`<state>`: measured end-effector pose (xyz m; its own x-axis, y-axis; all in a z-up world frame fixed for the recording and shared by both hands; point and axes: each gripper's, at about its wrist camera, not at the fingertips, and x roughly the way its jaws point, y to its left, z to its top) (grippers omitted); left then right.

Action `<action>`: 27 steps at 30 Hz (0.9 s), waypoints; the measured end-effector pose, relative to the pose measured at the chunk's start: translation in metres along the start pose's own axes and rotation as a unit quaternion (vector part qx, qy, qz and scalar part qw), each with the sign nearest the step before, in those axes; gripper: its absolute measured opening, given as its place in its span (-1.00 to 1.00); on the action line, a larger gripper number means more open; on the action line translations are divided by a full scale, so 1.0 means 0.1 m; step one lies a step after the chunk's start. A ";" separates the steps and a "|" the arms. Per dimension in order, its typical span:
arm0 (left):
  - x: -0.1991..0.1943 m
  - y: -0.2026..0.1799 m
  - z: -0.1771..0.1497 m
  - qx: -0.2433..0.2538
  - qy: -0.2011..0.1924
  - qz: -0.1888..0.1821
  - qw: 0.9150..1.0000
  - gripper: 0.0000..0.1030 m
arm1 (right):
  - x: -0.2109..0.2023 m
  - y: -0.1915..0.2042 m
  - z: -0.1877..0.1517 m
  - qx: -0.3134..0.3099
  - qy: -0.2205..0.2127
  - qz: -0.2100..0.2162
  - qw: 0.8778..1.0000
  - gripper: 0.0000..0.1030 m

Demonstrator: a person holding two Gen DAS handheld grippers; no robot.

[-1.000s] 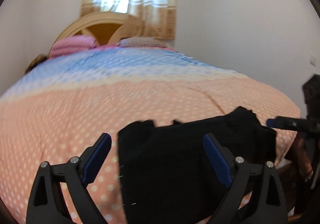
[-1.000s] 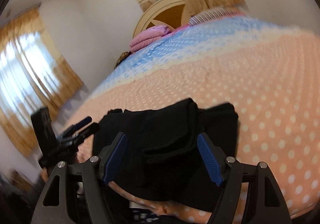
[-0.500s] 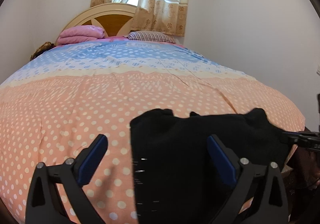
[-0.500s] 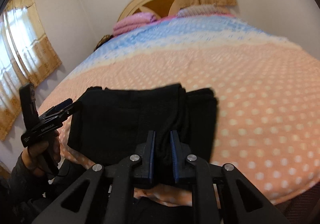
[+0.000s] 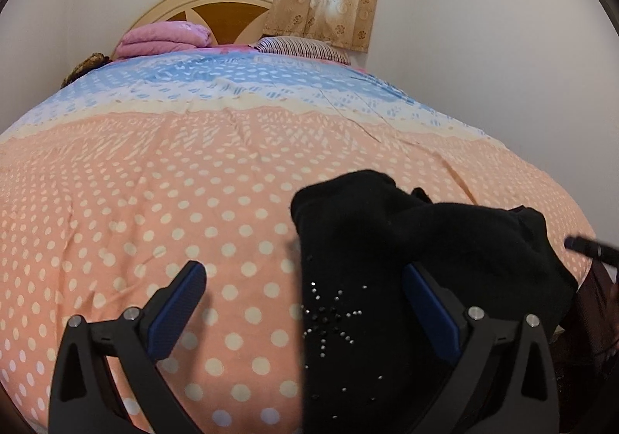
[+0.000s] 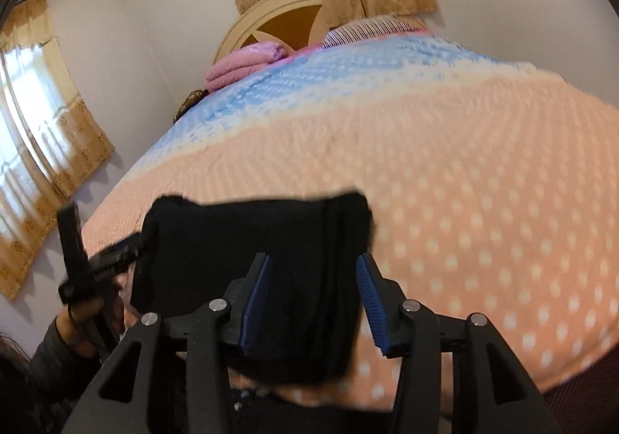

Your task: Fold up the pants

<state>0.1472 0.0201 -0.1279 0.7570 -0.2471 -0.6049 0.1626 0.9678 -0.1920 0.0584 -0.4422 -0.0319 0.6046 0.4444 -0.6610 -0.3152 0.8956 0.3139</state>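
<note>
The black pants (image 5: 387, 279) lie folded in a thick stack near the foot edge of the bed, with a small rhinestone star on the top layer. My left gripper (image 5: 305, 302) is open low over the stack's left edge, one finger on the bedspread side, the other over the cloth. In the right wrist view the pants (image 6: 271, 236) lie straight ahead. My right gripper (image 6: 313, 290) is open with its blue pads either side of the stack's near part. The left gripper (image 6: 116, 256) shows there at the stack's left edge.
The bed has a peach and blue dotted bedspread (image 5: 193, 170). A folded pink blanket (image 5: 162, 39) and a striped pillow (image 5: 301, 48) lie by the headboard. Curtained windows (image 6: 38, 124) are on the walls. The bed's foot edge (image 6: 503, 387) is close below.
My right gripper was shut on the pants half a second ago and has opened. My left gripper has dropped lower and closer to the stack.
</note>
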 end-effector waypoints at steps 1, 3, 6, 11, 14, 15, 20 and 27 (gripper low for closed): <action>0.00 -0.01 -0.01 0.001 0.001 -0.001 1.000 1.00 | 0.05 0.00 0.05 0.000 0.000 0.003 1.000 -0.06; -0.01 -0.02 0.00 0.006 0.000 0.002 1.000 1.00 | 0.32 0.02 0.14 0.009 0.030 0.015 0.999 -0.06; -0.05 0.00 0.02 0.005 -0.008 0.005 1.000 1.00 | 0.58 -0.04 0.16 0.027 0.050 0.033 0.998 -0.11; -0.02 0.08 0.01 -0.011 -0.006 0.007 1.000 1.00 | 0.40 -0.01 0.15 0.019 0.004 0.014 1.000 -0.74; 0.05 0.10 -0.03 -0.014 0.002 0.007 1.000 1.00 | 0.35 -0.05 0.11 0.018 0.006 -0.018 1.000 -0.75; 0.06 0.11 -0.03 -0.019 0.006 0.007 1.000 1.00 | 0.40 -0.12 0.08 0.028 0.014 -0.034 0.999 -0.75; -0.10 0.07 0.10 -0.017 -0.030 0.014 0.999 1.00 | 0.41 -0.11 0.03 0.021 0.011 -0.052 0.998 -0.75; 0.33 -0.07 0.37 0.038 -0.004 0.048 0.998 1.00 | 0.36 -0.15 0.04 0.028 -0.007 -0.073 0.997 -0.82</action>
<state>0.1949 0.0069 -0.1179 0.7768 -0.1535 -0.6107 0.1366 0.9878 -0.0744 0.0878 -0.4393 -0.0579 0.6513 0.3097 -0.6928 -0.1830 0.9501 0.2527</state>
